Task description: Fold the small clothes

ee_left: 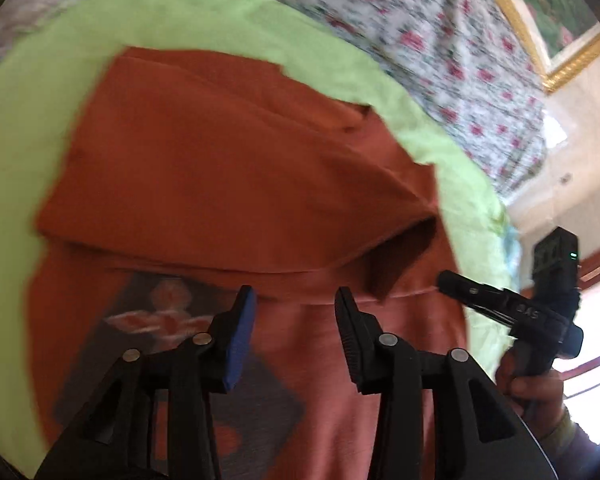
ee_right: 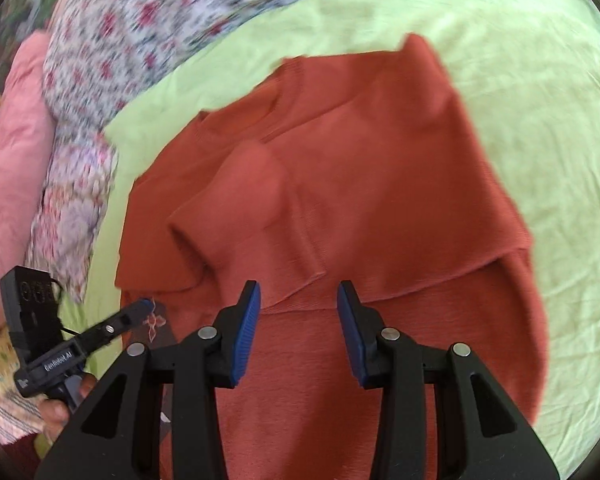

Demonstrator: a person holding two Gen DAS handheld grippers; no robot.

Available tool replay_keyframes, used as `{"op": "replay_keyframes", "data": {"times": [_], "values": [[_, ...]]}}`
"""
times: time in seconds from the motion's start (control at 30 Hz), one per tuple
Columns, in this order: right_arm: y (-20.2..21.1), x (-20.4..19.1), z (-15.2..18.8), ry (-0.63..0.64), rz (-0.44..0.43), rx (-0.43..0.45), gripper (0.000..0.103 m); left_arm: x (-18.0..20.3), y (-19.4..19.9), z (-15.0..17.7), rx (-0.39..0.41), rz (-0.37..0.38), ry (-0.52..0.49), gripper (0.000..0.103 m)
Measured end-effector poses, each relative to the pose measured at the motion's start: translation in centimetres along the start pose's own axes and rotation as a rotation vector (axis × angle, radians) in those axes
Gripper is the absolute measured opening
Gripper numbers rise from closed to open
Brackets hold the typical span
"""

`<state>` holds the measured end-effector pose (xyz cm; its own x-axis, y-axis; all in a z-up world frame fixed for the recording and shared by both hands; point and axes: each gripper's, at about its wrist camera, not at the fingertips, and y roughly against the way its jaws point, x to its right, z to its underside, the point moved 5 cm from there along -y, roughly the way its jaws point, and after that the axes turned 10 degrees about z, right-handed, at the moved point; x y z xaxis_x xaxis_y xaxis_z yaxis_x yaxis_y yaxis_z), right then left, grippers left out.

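A rust-orange small shirt [ee_left: 228,168] lies on a light green sheet [ee_left: 28,128], with its upper part and sleeves folded over the body; it also shows in the right wrist view [ee_right: 372,168]. A dark printed graphic [ee_left: 156,312] shows on its front. My left gripper [ee_left: 296,308] is open and empty, just above the shirt near the fold edge. My right gripper [ee_right: 299,300] is open and empty over the shirt's lower part. Each gripper shows in the other's view, the right one [ee_left: 452,280] at the shirt's right edge and the left one [ee_right: 140,306] at its left edge.
The green sheet [ee_right: 540,120] covers a bed with a floral cover [ee_left: 440,40] behind it. A pink pillow [ee_right: 8,152] lies at the left. A gold-framed picture [ee_left: 556,20] hangs on the wall at the far right.
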<state>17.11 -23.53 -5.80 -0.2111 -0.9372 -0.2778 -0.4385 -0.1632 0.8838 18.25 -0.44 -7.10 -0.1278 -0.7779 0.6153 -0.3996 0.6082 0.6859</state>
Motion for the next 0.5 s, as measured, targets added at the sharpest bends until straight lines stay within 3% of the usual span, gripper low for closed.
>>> {"op": "replay_keyframes", "data": {"times": [0.17, 0.37, 0.4, 0.47, 0.5], "values": [[-1.6, -3.6, -0.1, 0.124, 0.047, 0.014, 0.053, -6.1, 4.7, -0.7, 0.095, -0.256, 0.033, 0.053], [-4.2, -5.3, -0.8, 0.238, 0.161, 0.024, 0.053, -11.0, 4.4, -1.7, 0.077, -0.414, 0.073, 0.052], [-4.6, -5.3, -1.1, 0.249, 0.185, 0.022, 0.05, -11.5, 4.2, -2.1, 0.081, -0.425, 0.081, 0.051], [-4.8, -5.0, -1.6, 0.261, 0.199, 0.024, 0.025, -12.2, 4.0, -2.7, 0.097, -0.441, 0.087, 0.051], [-4.8, -4.7, -2.1, 0.273, 0.217, 0.025, 0.005, -12.6, 4.1, -3.0, 0.103, -0.452, 0.094, 0.05]]}}
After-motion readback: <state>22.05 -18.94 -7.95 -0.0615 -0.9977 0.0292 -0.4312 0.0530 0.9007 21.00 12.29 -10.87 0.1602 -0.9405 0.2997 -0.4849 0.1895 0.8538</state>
